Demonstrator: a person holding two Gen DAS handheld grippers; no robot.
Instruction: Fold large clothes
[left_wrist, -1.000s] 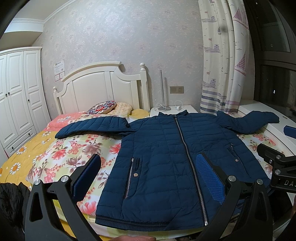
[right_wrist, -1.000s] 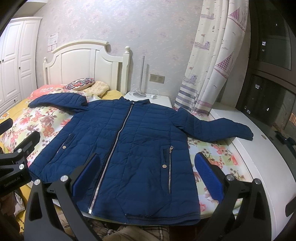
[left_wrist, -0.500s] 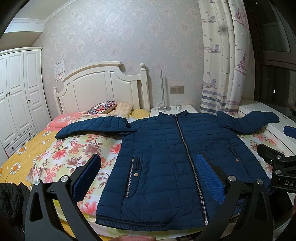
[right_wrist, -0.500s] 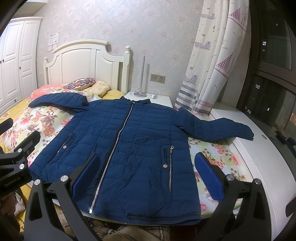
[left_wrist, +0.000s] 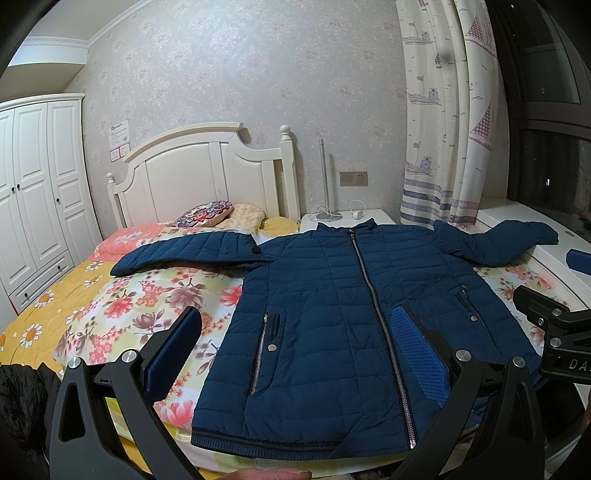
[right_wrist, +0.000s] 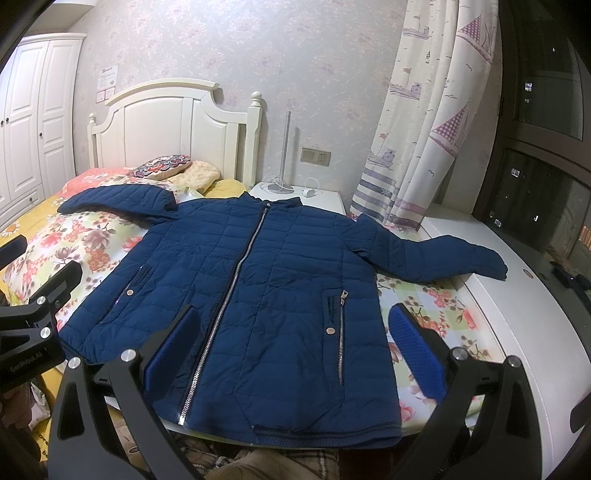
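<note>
- The left gripper (left_wrist: 295, 339) hangs above the near edge of the bed (left_wrist: 122, 302), its fingers wide apart and holding nothing. Its left finger sits over the floral sheet, its right finger over the jacket's front panel, beside the zip.
- The jacket (left_wrist: 332, 295) lies flat and face up across the bed, zipped shut, collar far from the fingers, hem nearest them.
- Its left sleeve (left_wrist: 184, 251) stretches out beyond the left gripper's left finger, well apart from it.
- Judged by its quilted, puffy look, the jacket should be light, soft and springy. The smooth shell is likely slippery, so a fold may creep back open.
- Good holds appear to be the ribbed hem (right_wrist: 325, 434) and the sleeve cuffs, where the fabric is thinner and firmer.
- The right gripper (right_wrist: 295, 339) also hovers with fingers spread and empty, left finger over the zip (right_wrist: 236, 273), right finger past the jacket's side seam, over the sheet.
- The right sleeve (right_wrist: 436, 258) reaches beyond the right finger onto the white ledge (right_wrist: 535, 332).
</note>
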